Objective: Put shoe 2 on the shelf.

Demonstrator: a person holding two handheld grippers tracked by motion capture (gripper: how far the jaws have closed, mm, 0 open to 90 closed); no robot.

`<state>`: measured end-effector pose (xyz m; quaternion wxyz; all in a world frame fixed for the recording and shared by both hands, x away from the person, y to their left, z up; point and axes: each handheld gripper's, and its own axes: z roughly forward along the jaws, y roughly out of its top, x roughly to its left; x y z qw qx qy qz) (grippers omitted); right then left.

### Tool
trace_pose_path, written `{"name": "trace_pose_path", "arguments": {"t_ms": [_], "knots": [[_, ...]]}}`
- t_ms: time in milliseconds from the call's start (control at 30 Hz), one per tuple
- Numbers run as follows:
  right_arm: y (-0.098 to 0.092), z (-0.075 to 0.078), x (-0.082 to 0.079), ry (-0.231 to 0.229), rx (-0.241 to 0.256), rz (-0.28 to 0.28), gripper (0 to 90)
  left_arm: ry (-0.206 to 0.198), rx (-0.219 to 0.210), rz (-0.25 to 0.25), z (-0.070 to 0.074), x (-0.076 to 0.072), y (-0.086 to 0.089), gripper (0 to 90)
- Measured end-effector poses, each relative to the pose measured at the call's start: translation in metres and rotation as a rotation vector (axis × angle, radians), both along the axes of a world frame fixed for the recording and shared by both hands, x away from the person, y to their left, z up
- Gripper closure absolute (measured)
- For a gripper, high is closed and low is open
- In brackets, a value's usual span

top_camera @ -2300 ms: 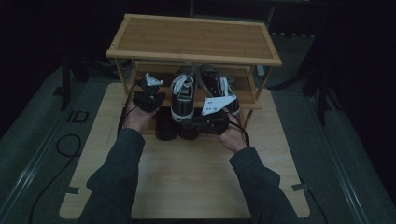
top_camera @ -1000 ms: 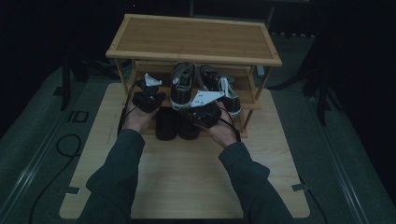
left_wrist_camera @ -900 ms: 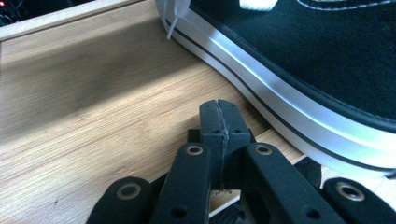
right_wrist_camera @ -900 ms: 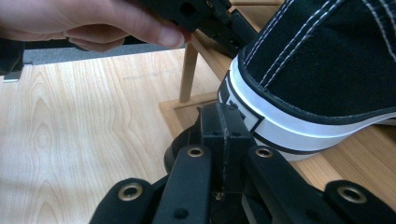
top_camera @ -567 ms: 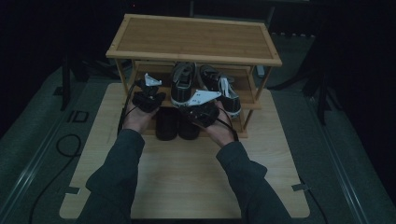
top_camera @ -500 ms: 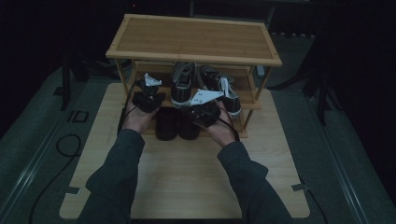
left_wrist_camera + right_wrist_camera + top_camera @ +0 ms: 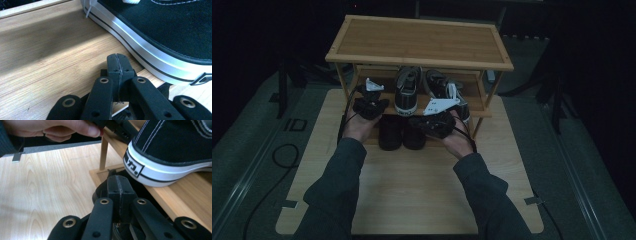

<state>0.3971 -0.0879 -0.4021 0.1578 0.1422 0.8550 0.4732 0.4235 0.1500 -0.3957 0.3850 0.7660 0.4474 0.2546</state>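
A wooden shoe rack (image 7: 422,40) stands at the far end of a wooden board. Two black sneakers with white soles, one (image 7: 408,92) beside the other (image 7: 438,82), sit on its middle shelf. A pair of dark shoes (image 7: 390,132) rests below them. My left gripper (image 7: 369,102) is shut and empty at the shelf's left end; in the left gripper view its tips (image 7: 117,60) hover over the shelf (image 7: 50,62) beside a sneaker's sole (image 7: 150,55). My right gripper (image 7: 434,120) is shut too, its tips (image 7: 117,181) just under a sneaker's heel (image 7: 140,167), above a dark shoe (image 7: 99,191).
The rack's upper shelf overhangs both grippers. A thin rack post (image 7: 103,153) rises ahead of the right gripper, with the other hand (image 7: 57,128) beyond it. Bare board (image 7: 412,190) lies between the forearms. A cable (image 7: 277,155) trails on the dark floor at left.
My right gripper moved left along the shelf front, then edged back to the right a little. The left gripper has stayed where it was.
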Motion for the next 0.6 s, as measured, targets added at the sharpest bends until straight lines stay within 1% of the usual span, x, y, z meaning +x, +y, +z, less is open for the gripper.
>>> {"name": "trace_pose_path", "arguments": {"t_ms": [100, 200, 300, 400, 533, 600], "knots": [[-0.004, -0.002, -0.002, 0.000, -0.002, 0.020, 90.0, 0.003, -0.005, -0.002, 0.000, 0.000, 0.001, 90.0], [-0.007, -0.005, -0.003, 0.006, -0.003, 0.024, 90.0, 0.006, -0.004, -0.006, 0.000, 0.001, 0.002, 90.0], [-0.016, -0.008, -0.004, 0.022, -0.002, 0.033, 90.0, 0.007, -0.005, -0.006, 0.000, 0.001, 0.002, 90.0], [-0.020, -0.008, -0.005, 0.024, -0.004, 0.041, 90.0, 0.007, -0.009, -0.007, 0.000, 0.001, 0.003, 90.0], [-0.026, -0.006, -0.007, 0.028, 0.004, 0.051, 89.9, 0.011, -0.034, -0.006, -0.001, 0.001, 0.004, 90.0], [-0.030, -0.006, -0.009, 0.026, 0.005, 0.056, 89.9, 0.010, -0.033, -0.009, -0.001, 0.001, 0.004, 90.0]]}}
